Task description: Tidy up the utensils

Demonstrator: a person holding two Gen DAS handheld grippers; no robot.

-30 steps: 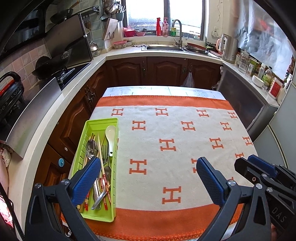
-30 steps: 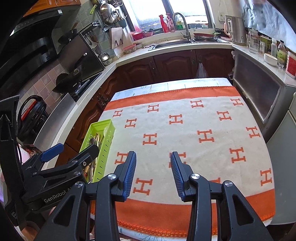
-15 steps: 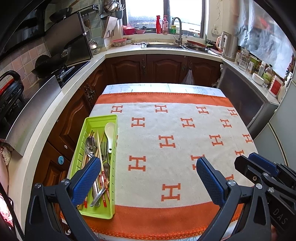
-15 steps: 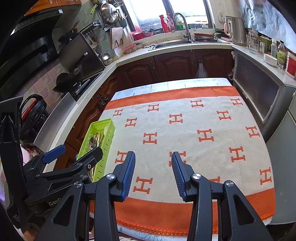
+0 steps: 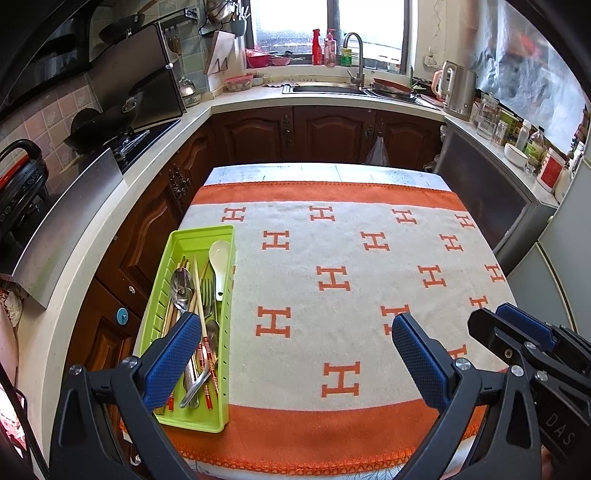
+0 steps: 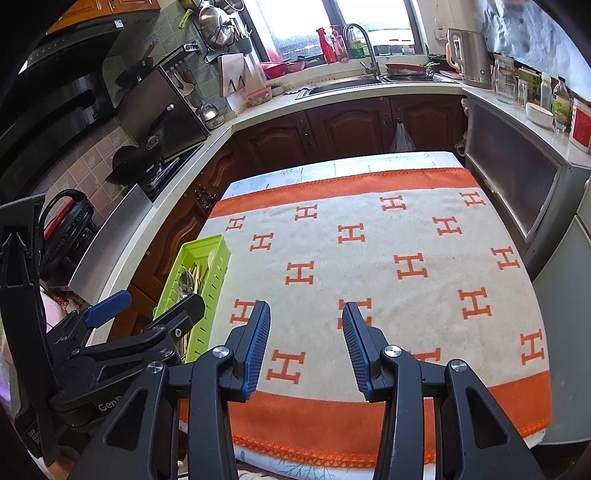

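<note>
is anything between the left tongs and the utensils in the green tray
Nothing visible does. The left tongs hang open above the near end of the green tray, with the utensils lying uncovered inside it.

Green tray (image 5: 225,236) of utensils (image 5: 201,302) on orange-patterned cloth (image 5: 332,229), left claw (image 5: 295,354) open above

One green tray (image 5: 192,236) holds one white spoon (image 5: 218,258), one metal spoon (image 5: 181,288) and one fork (image 5: 207,291).

Bright daylight from window (image 5: 328,29), blown-out glare, fisheye-bent dark corners
</note>
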